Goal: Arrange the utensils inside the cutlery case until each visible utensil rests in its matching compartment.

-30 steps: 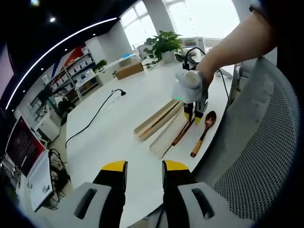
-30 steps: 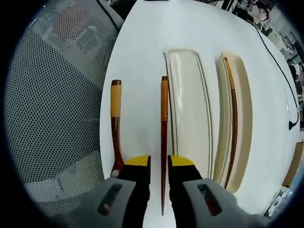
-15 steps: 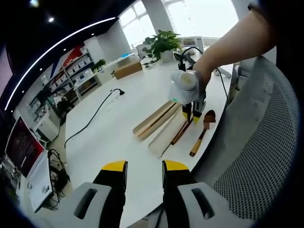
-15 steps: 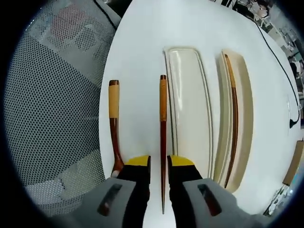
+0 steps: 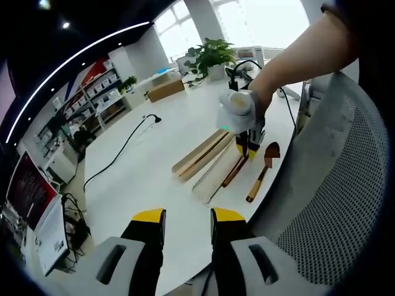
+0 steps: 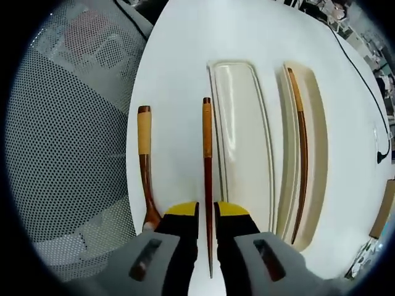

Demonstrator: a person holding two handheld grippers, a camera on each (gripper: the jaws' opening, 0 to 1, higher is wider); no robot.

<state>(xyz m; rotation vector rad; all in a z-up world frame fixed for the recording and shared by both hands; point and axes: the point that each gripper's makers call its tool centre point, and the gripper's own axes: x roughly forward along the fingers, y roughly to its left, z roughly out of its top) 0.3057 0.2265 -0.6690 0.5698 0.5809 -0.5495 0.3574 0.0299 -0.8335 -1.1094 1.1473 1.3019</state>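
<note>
The pale cutlery case (image 6: 244, 142) lies on the white table with two long compartments; one chopstick (image 6: 300, 142) rests in the far compartment. A second dark chopstick (image 6: 207, 160) lies on the table beside the case. It runs between the jaws of my right gripper (image 6: 207, 211), which stand close on either side with a thin gap left. A wooden spoon (image 6: 144, 154) lies left of it near the table edge. The left gripper view shows the right gripper (image 5: 248, 147) held by a hand over the case (image 5: 203, 157). My left gripper (image 5: 188, 217) is open, nothing between its jaws.
A mesh chair back (image 6: 68, 142) stands against the table edge beside the spoon. A black cable (image 5: 123, 151) crosses the table's far side. A potted plant (image 5: 213, 58) and a cardboard box (image 5: 168, 90) sit at the back.
The right gripper's jaws have narrowed around the chopstick on the table. The hand and right gripper shifted slightly toward the case. My left gripper has stayed put.
</note>
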